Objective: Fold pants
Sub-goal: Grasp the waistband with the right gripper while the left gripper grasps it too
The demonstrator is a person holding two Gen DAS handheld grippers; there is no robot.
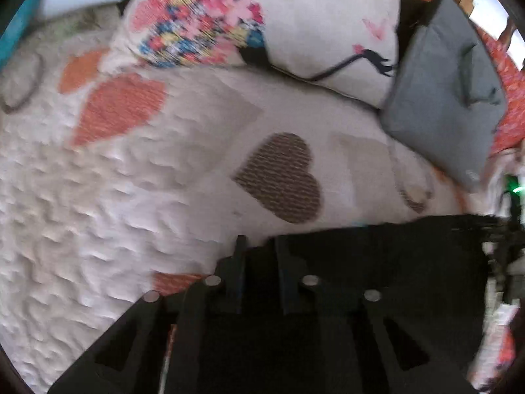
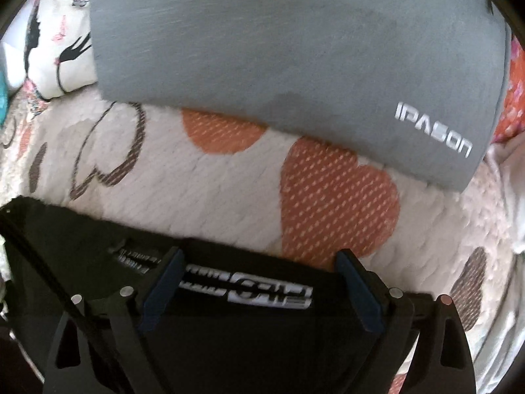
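Note:
The black pants [image 1: 377, 262] lie on the white bedspread with hearts [image 1: 98, 197]. In the left wrist view my left gripper [image 1: 259, 246] has its fingers close together at the pants' near left edge, and black cloth seems pinched between them. In the right wrist view the pants [image 2: 82, 246] show a white printed logo [image 2: 262, 287]. My right gripper [image 2: 259, 259] is open wide, its blue-padded fingers on either side of the logo, over the pants' edge.
A grey IPASON laptop sleeve [image 2: 295, 49] lies just beyond the pants, also in the left wrist view [image 1: 443, 98]. A printed pillow [image 1: 279, 16] rests at the bed's far side. Orange patterned fabric [image 1: 505, 82] lies at right.

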